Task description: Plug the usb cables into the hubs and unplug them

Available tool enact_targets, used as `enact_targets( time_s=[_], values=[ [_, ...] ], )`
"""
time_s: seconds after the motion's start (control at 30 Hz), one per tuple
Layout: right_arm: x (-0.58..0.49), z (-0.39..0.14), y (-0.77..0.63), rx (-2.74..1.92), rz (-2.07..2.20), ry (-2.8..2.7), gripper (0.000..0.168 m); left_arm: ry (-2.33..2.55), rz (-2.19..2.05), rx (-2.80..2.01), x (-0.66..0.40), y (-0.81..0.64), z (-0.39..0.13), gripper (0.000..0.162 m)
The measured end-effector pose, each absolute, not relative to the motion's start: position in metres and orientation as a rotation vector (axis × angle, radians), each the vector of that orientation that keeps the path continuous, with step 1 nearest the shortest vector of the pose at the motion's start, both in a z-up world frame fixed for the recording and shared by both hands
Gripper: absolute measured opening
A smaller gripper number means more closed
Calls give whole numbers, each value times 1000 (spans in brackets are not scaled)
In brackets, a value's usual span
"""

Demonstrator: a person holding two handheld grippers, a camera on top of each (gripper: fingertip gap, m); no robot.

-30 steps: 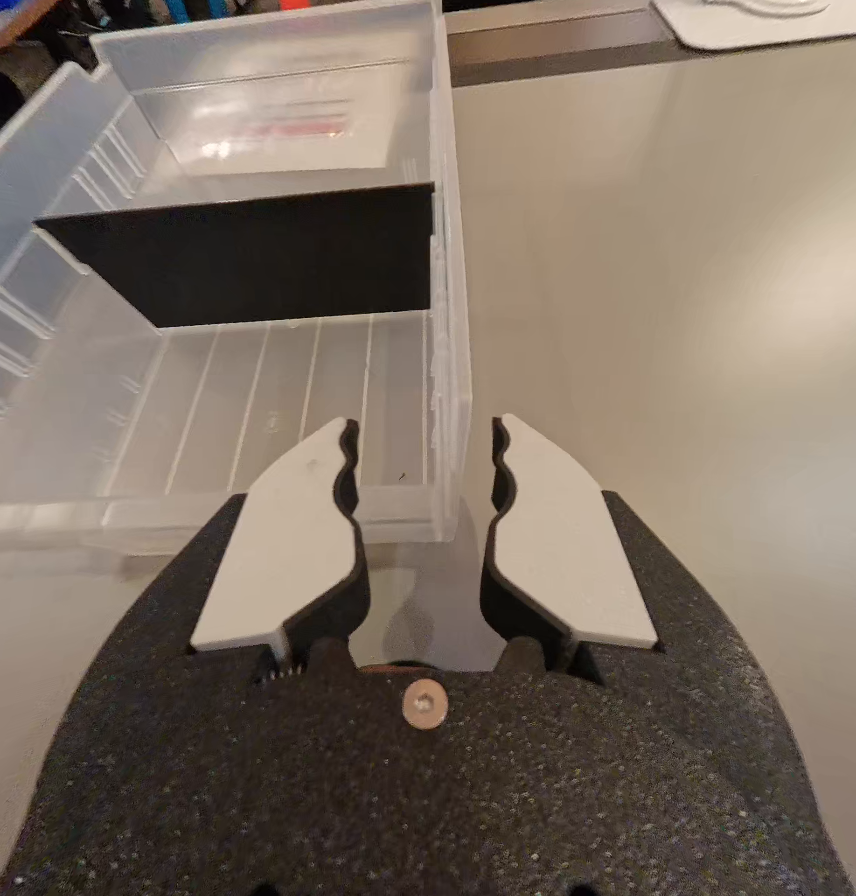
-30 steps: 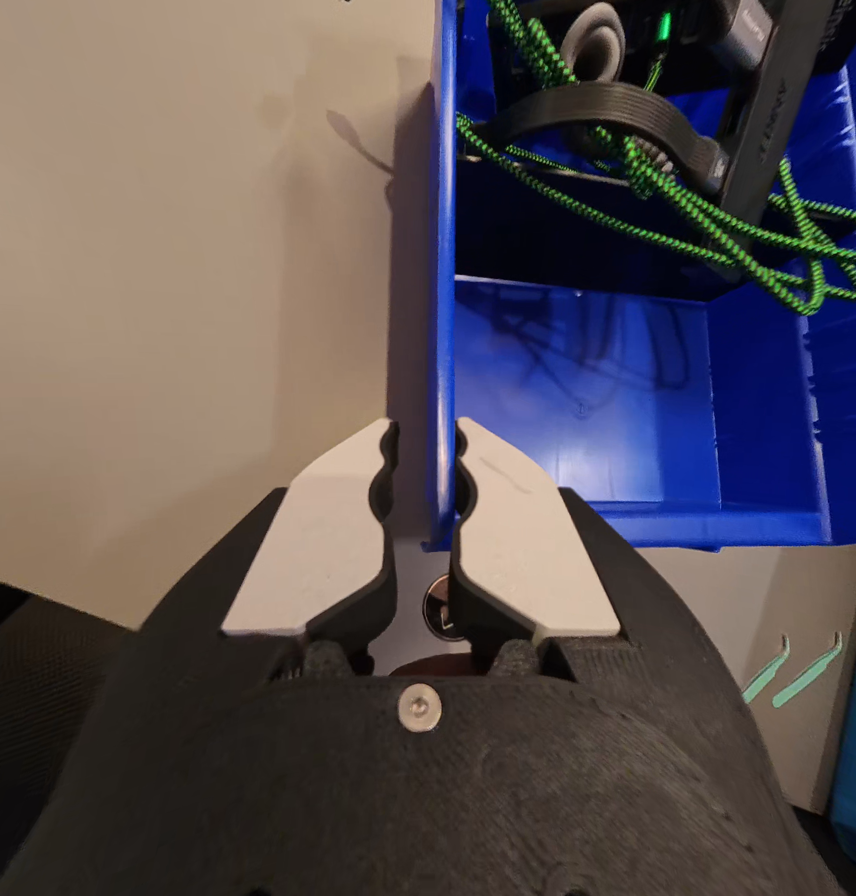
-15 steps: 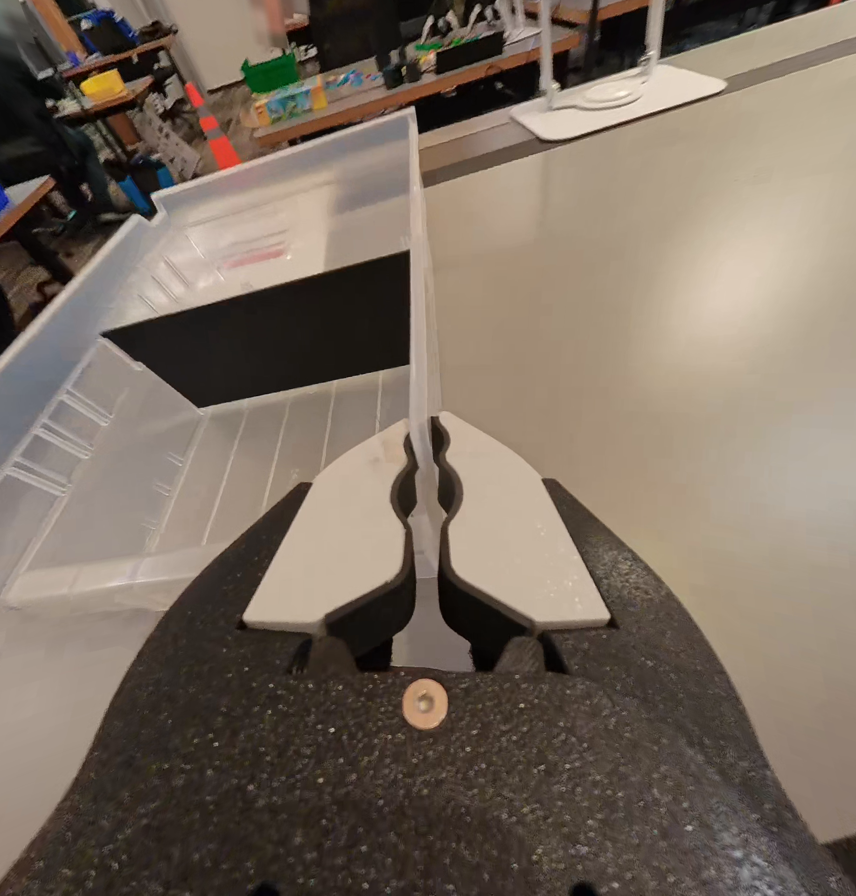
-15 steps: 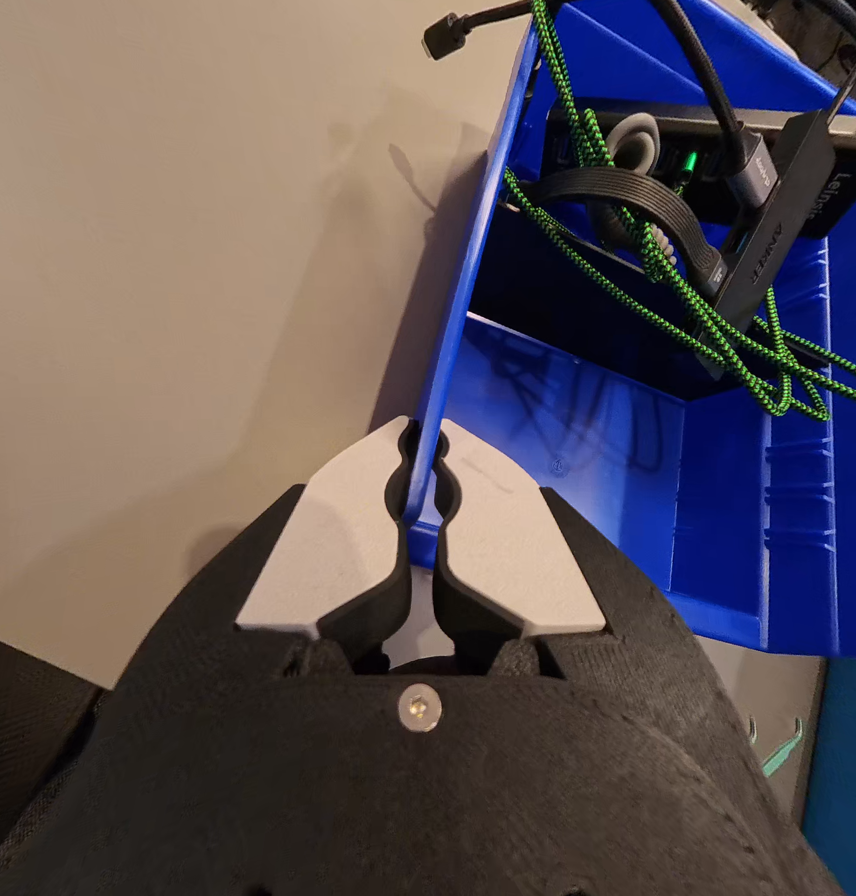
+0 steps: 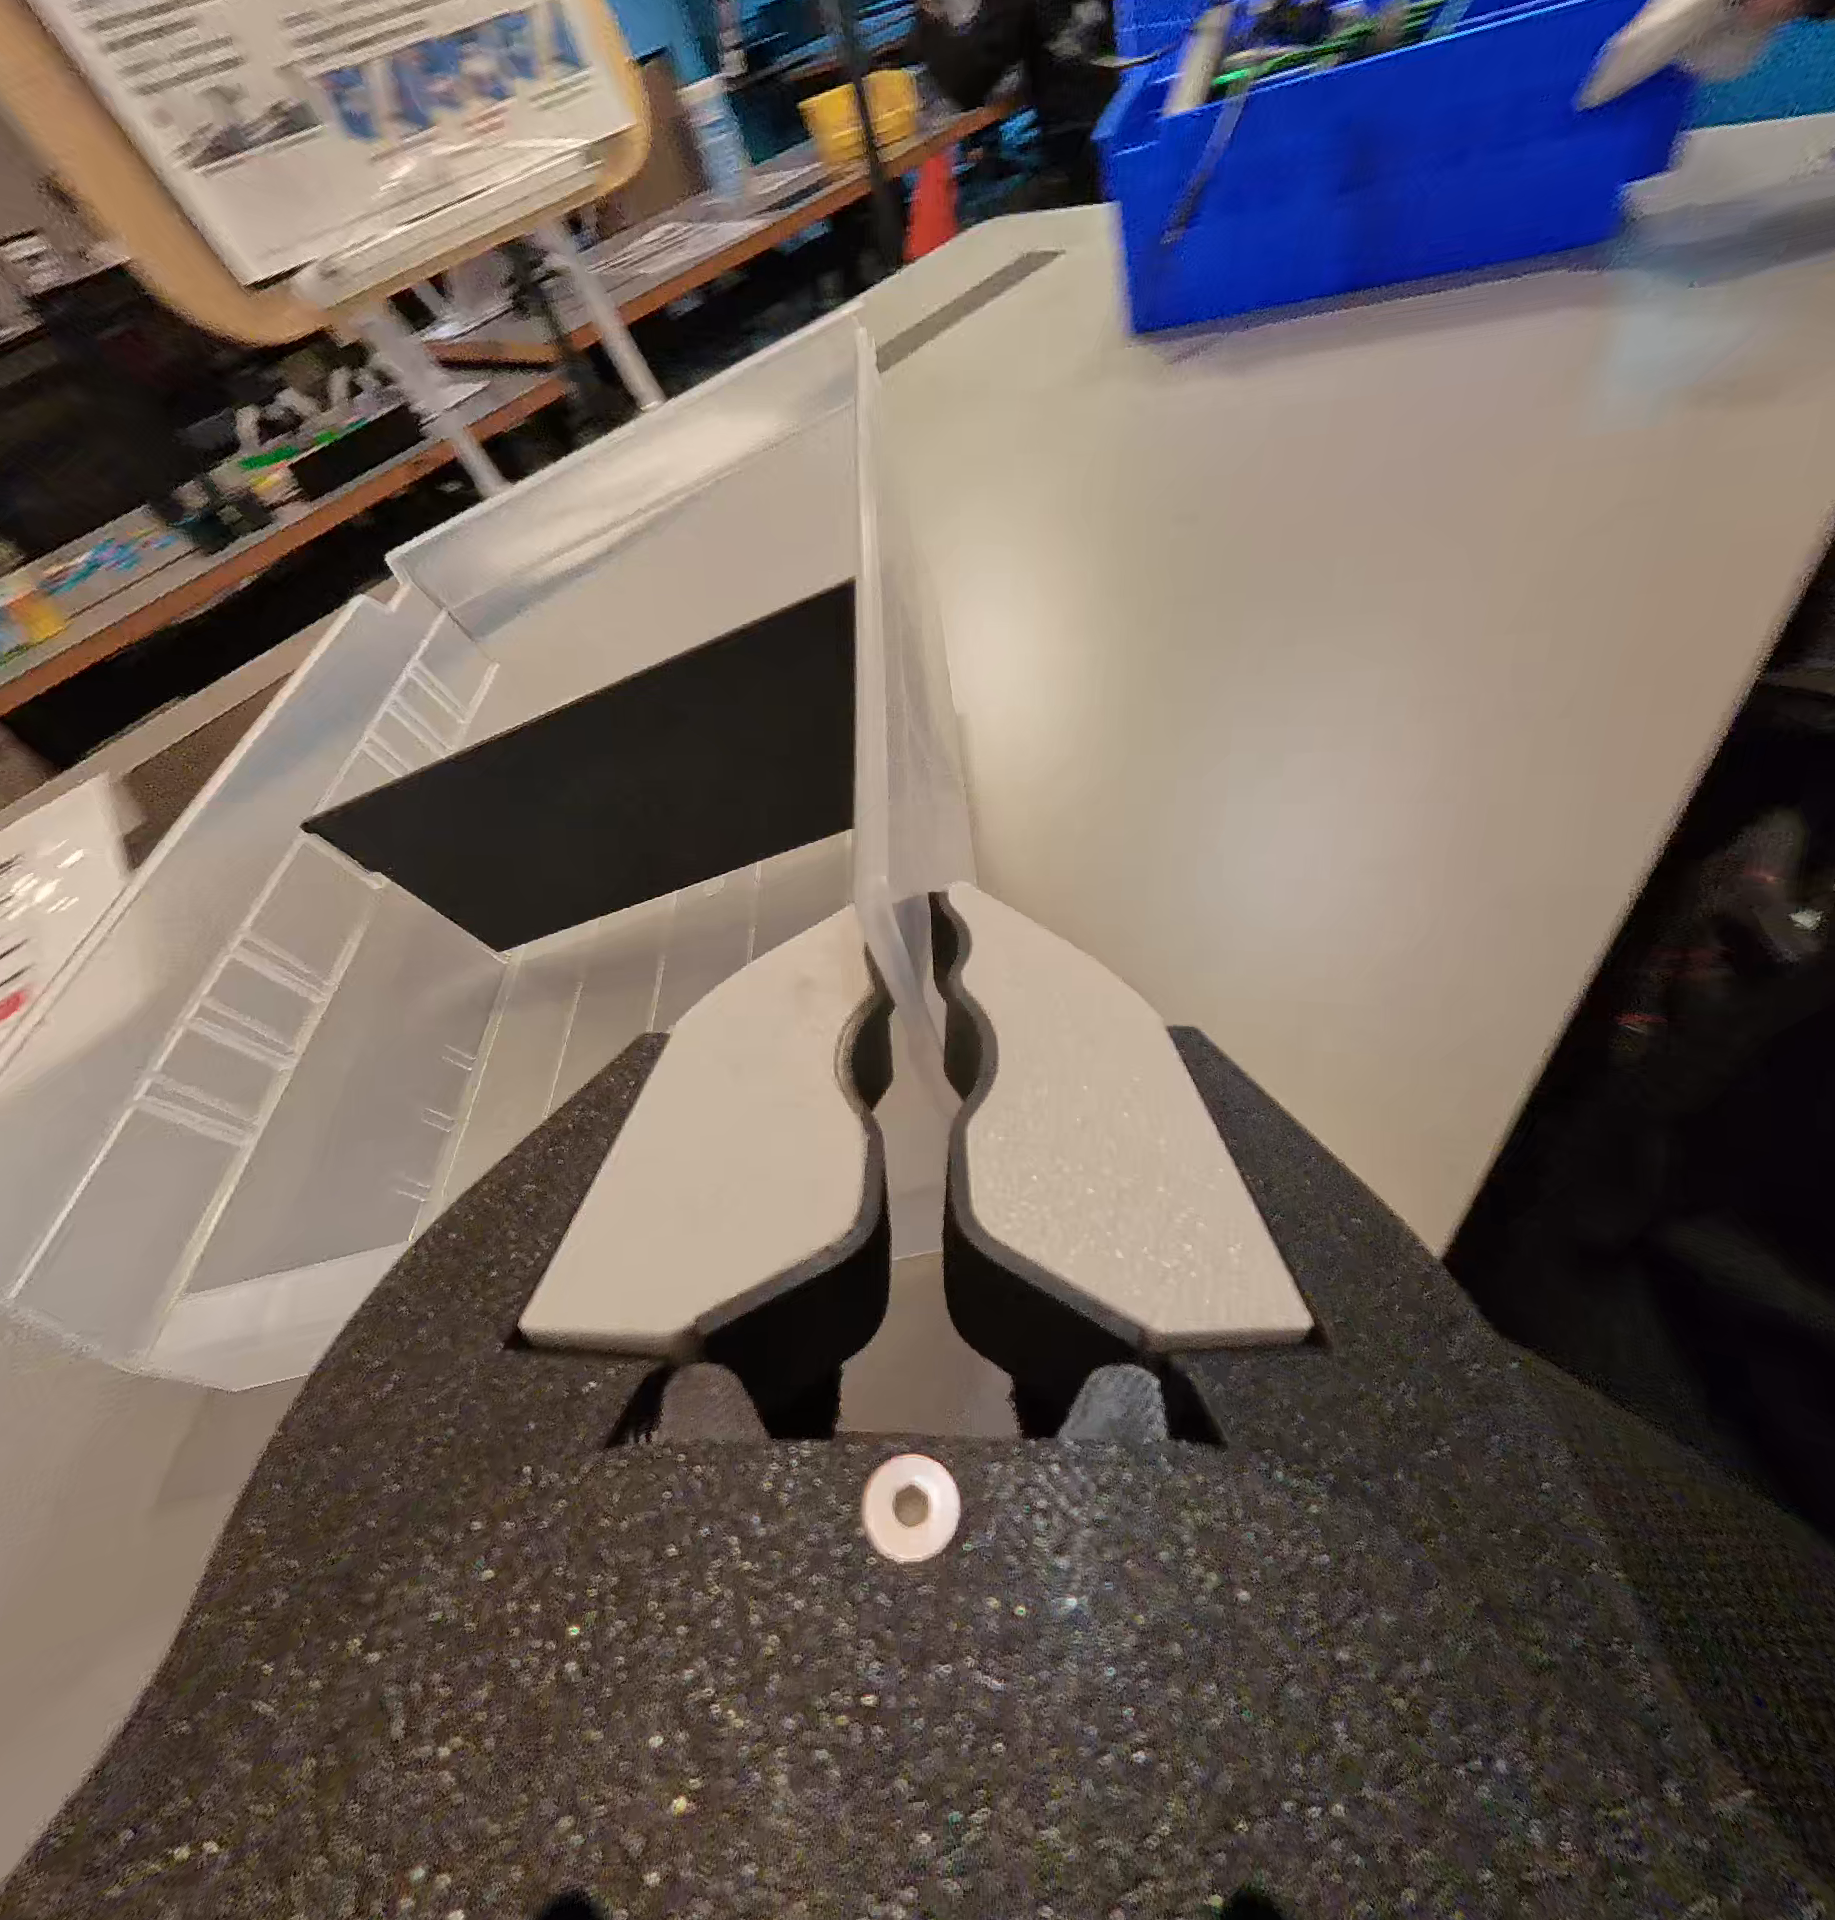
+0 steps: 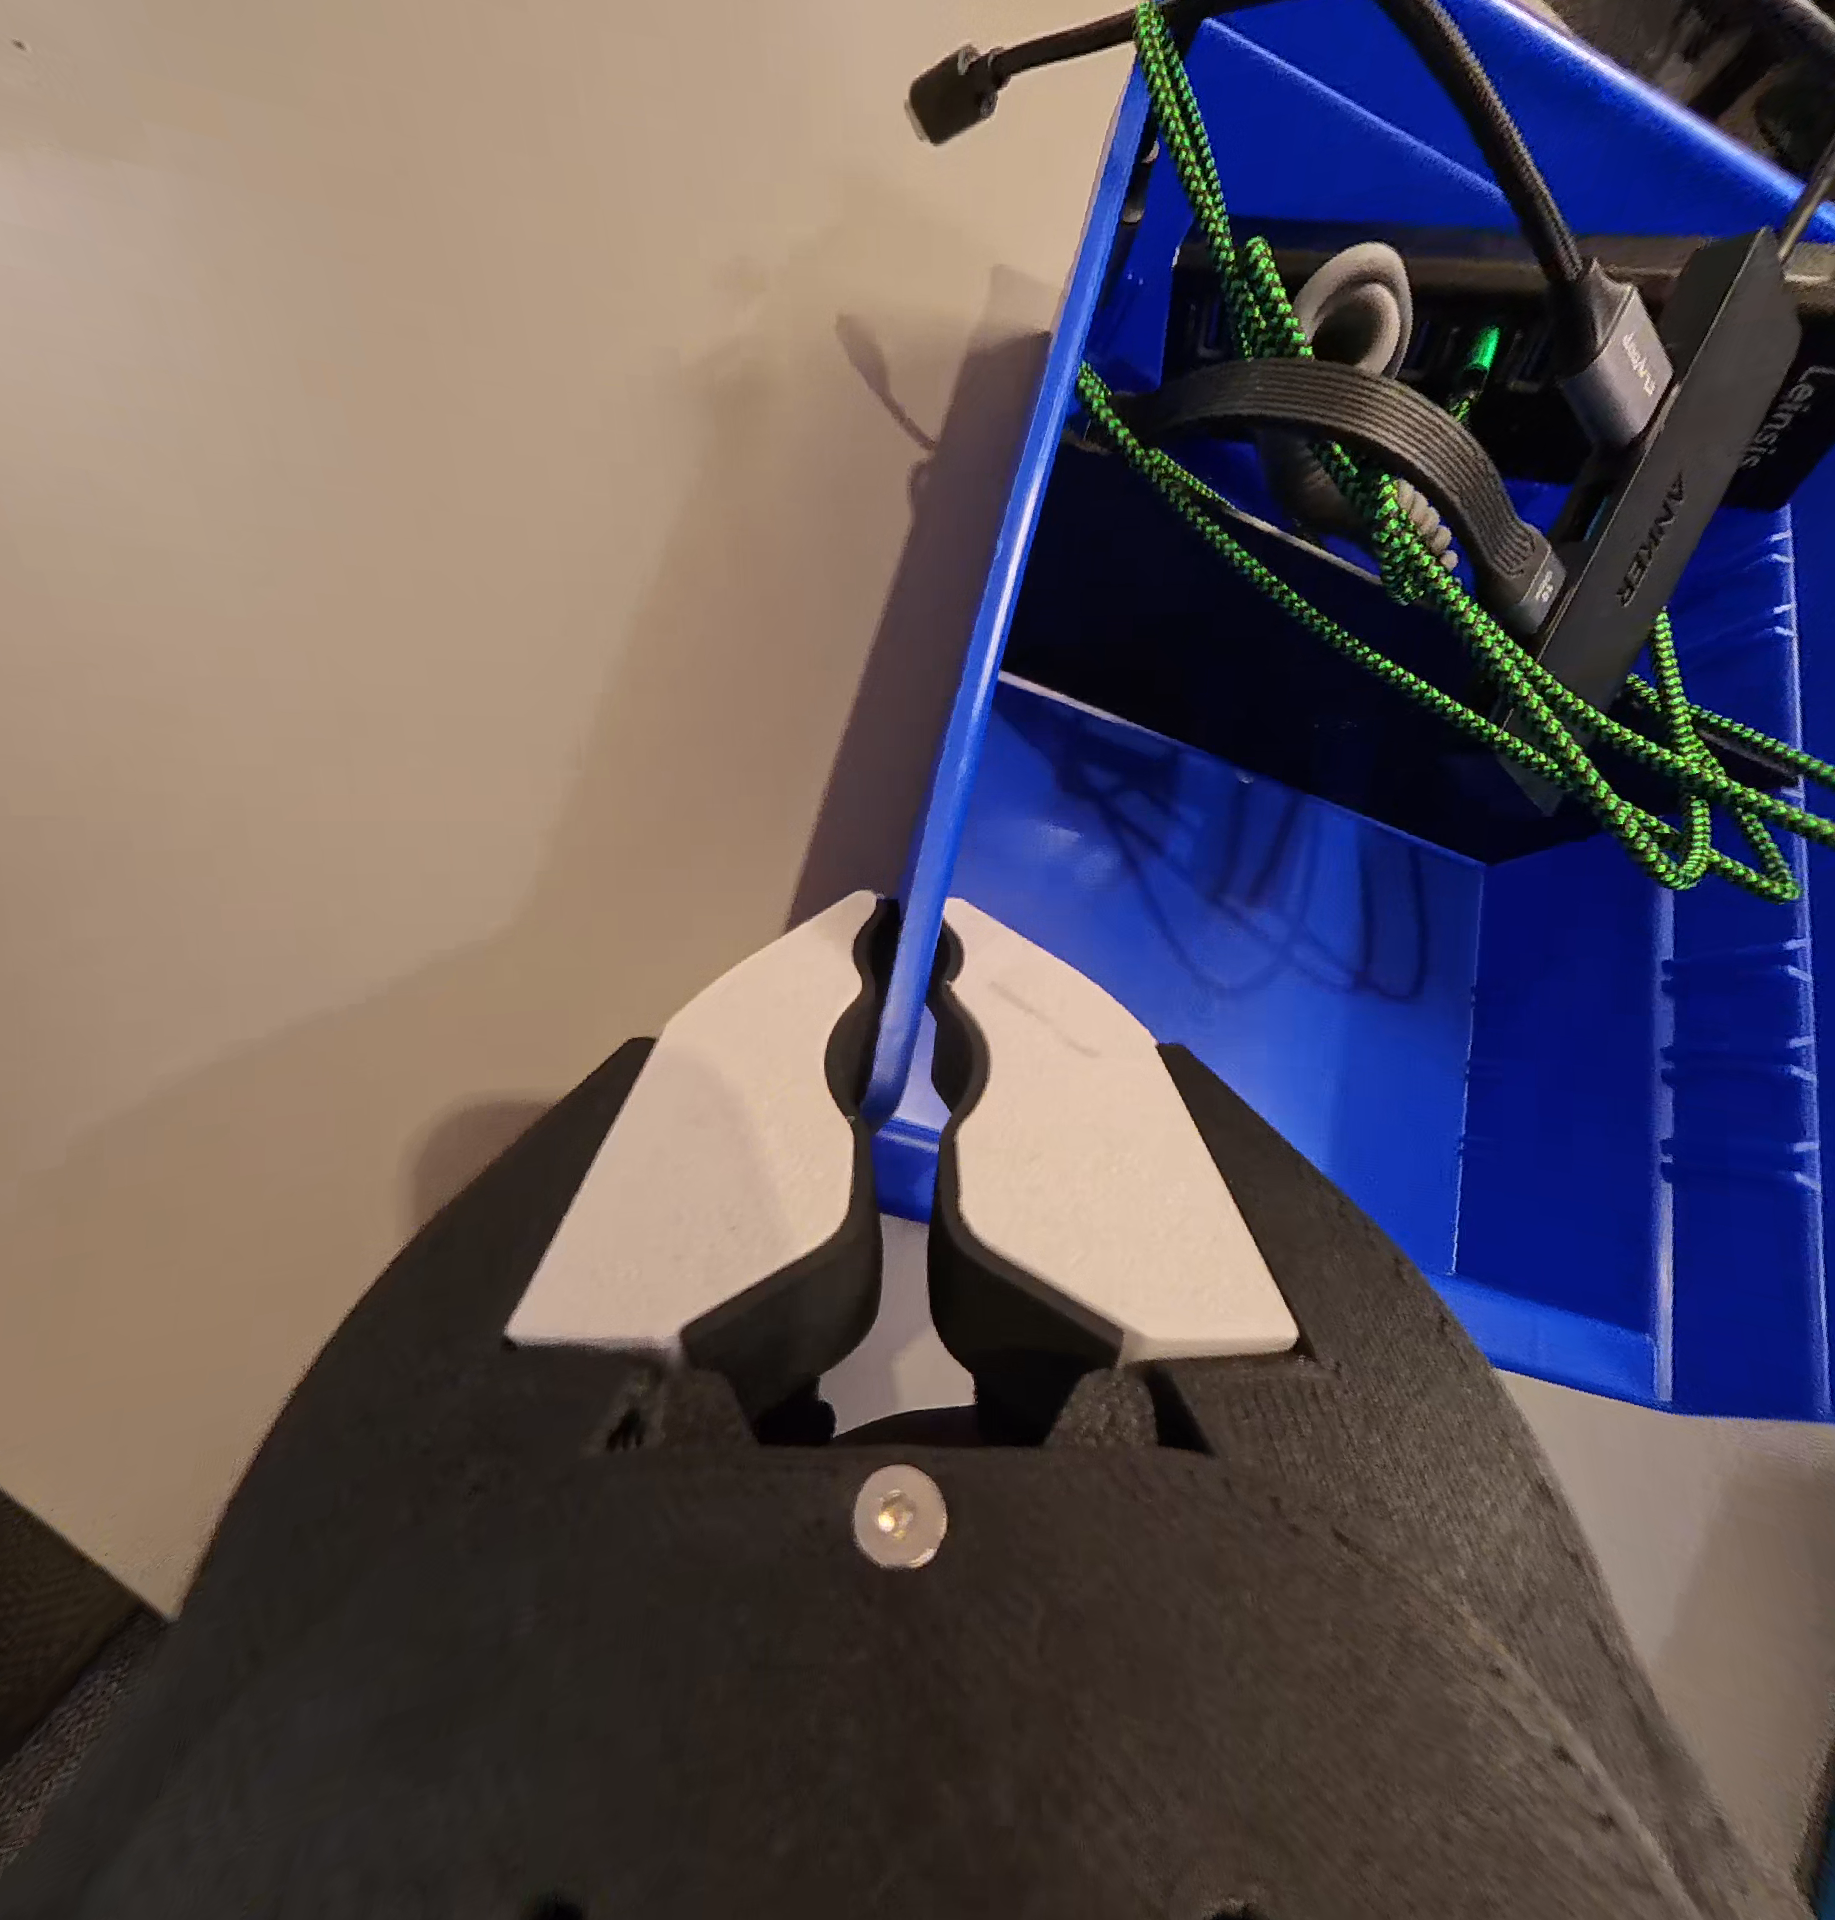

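Note:
My left gripper (image 5: 905,914) is shut on the right wall of a clear plastic bin (image 5: 882,665) that has a black divider (image 5: 622,769) and nothing else inside. My right gripper (image 6: 908,920) is shut on the left wall of a blue bin (image 6: 1006,582), which is tilted. The blue bin holds black USB hubs (image 6: 1661,499), a green-and-black braided cable (image 6: 1515,665), a flat black cable (image 6: 1339,405) and a grey plug (image 6: 1609,364). A black cable end (image 6: 954,88) hangs over the bin's rim. The blue bin also shows far off in the left wrist view (image 5: 1380,187).
Both bins are over a beige table (image 5: 1360,727). Its right edge (image 5: 1640,862) drops off to a dark floor. Behind the table stand a poster board (image 5: 352,114) and workbenches with clutter. The table's near edge shows in the right wrist view (image 6: 82,1538). The grippers' ends are close to 60 cm from one another.
Both grippers closed on their bin walls about half a second ago. Since then both bins have been lifted and tilted, and the left view has swung up and to the right.

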State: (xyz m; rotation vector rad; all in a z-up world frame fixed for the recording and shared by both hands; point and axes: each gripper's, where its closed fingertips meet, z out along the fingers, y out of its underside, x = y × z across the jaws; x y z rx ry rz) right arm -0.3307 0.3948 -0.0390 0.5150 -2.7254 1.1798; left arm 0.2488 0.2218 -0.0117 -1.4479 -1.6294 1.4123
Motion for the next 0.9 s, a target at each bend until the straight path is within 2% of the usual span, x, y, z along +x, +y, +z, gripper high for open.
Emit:
enact_targets(
  time_s=[0.3,0.9],
  values=[
    [-293,-40,343,811,1217,-2740,4,-1277,1181,-1659,204,283,-18,4],
    [-216,-41,239,1441,1195,-2750,3,-923,803,-1808,117,363,-41,3]
  ],
)
